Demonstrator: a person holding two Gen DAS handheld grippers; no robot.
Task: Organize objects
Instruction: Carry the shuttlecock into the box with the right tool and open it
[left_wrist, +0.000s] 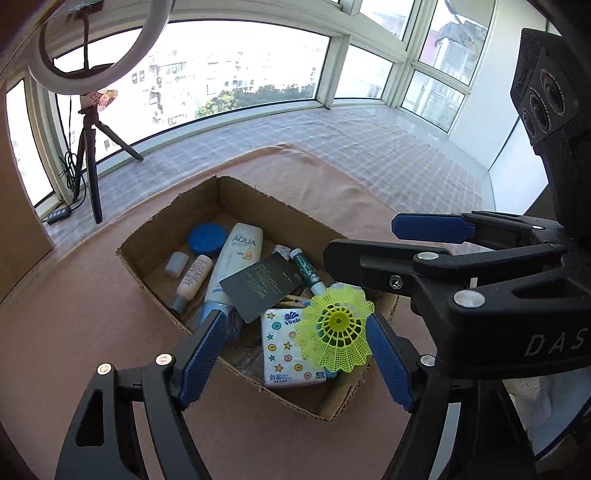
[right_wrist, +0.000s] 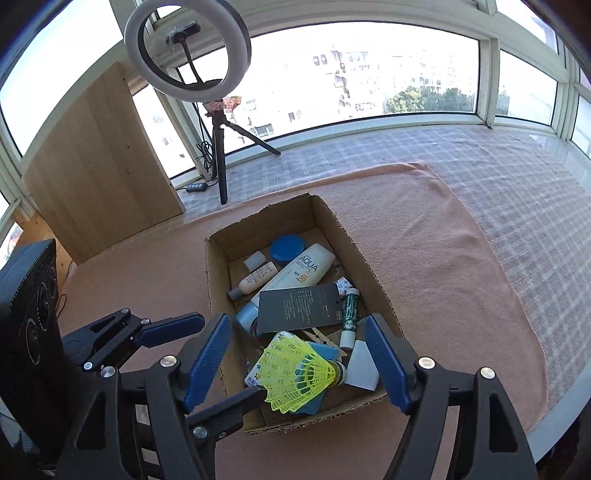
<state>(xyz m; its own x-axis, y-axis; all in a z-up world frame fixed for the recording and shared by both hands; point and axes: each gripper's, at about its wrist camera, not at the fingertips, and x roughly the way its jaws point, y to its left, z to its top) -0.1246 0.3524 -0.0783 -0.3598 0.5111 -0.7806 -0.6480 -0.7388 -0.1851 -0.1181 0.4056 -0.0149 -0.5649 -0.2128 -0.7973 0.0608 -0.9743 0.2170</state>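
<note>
An open cardboard box (left_wrist: 167, 217) (right_wrist: 217, 284) sits on a pink towel (right_wrist: 443, 266). It holds a white AQUA sunscreen tube (left_wrist: 236, 254), a blue-lidded jar (left_wrist: 207, 238), a small beige bottle (left_wrist: 192, 277), a black card (left_wrist: 258, 284), a green tube (right_wrist: 351, 306) and a Vinda tissue pack (left_wrist: 282, 350). A yellow plastic shuttlecock (left_wrist: 336, 328) (right_wrist: 299, 376) lies on the tissue pack at the box's near end. My left gripper (left_wrist: 295, 356) is open above it, its pads clear of it. My right gripper (right_wrist: 297, 363) is also open around the shuttlecock, not touching it.
A ring light on a black tripod (right_wrist: 221, 158) stands at the back left by the window, with a wooden board (right_wrist: 99, 158) beside it. A checked cloth (right_wrist: 498, 177) covers the sill beyond the towel. The table edge (right_wrist: 554, 417) curves close on the right.
</note>
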